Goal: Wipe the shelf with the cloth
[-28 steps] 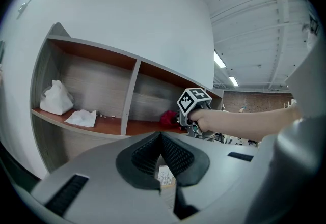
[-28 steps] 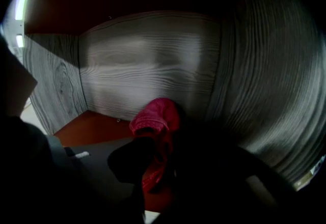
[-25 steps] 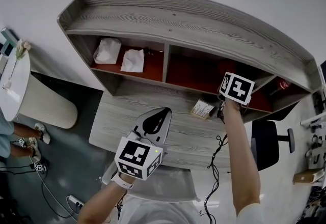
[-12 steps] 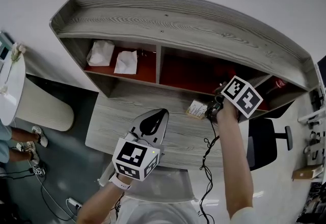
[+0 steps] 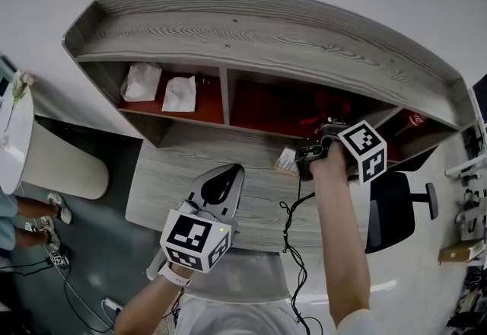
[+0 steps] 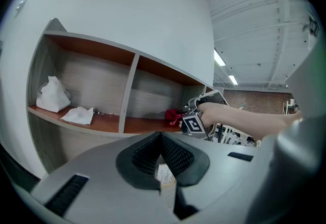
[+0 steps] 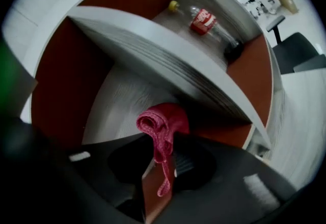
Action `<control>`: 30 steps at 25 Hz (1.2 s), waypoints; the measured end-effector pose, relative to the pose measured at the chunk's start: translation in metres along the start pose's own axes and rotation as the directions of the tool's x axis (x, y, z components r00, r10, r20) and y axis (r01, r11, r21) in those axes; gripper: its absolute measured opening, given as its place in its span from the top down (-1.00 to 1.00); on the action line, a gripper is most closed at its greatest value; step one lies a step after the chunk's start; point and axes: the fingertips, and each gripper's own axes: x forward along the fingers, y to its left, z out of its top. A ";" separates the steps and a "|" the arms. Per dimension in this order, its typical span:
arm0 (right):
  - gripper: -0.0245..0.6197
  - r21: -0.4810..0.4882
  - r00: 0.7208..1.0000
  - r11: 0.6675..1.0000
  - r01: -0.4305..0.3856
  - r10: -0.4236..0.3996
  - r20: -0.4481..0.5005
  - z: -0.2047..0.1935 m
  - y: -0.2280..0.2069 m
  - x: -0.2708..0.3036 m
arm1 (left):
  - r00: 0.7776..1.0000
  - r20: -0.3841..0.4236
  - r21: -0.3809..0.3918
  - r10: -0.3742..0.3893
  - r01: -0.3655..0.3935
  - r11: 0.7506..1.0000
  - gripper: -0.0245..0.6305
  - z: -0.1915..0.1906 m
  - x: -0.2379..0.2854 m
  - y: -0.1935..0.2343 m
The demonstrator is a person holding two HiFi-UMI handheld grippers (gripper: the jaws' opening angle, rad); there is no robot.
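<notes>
Red cloth (image 7: 162, 131), bunched, pinched between the jaws of our right gripper (image 7: 162, 169), inside the middle compartment of the wooden shelf (image 5: 251, 36). Our left gripper (image 6: 162, 142): jaws together, nothing held, over the desk (image 5: 183, 173). Plastic bottle (image 7: 206, 22) in the neighbouring compartment.

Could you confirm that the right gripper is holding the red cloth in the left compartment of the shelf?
Not quite. The right gripper holds the red cloth in the middle compartment of the shelf, not the left one. The head view shows this, with the gripper reaching in to the right of the divider.
</notes>
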 end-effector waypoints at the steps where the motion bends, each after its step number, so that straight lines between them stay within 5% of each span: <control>1: 0.60 0.039 1.000 0.999 -0.007 0.007 0.011 0.001 -0.001 0.000 | 1.000 -0.001 0.000 0.002 -0.002 1.000 0.91 0.000 0.000 0.001; 7: 0.60 0.219 0.998 0.976 -0.003 -0.010 0.060 0.017 -0.013 0.006 | 1.000 -0.014 0.003 0.005 -0.005 1.000 0.91 -0.003 0.003 0.002; 11: 0.60 0.249 0.994 0.968 -0.035 0.009 0.105 0.028 -0.007 0.010 | 1.000 -0.019 0.006 0.003 -0.003 1.000 0.91 -0.004 0.006 -0.001; 17: 0.60 0.179 0.974 0.968 -0.177 0.146 0.171 0.047 0.028 0.004 | 1.000 -0.022 0.008 0.005 -0.005 1.000 0.91 -0.004 0.009 -0.001; 23: 0.60 0.086 0.917 0.930 -0.358 0.333 0.219 0.067 0.067 -0.014 | 1.000 -0.022 0.014 -0.002 0.002 1.000 0.91 -0.004 0.011 -0.008; 30: 0.60 0.021 0.894 0.915 -0.404 0.390 0.219 0.071 0.085 -0.035 | 1.000 -0.023 0.015 -0.010 0.011 1.000 0.91 -0.004 0.013 -0.015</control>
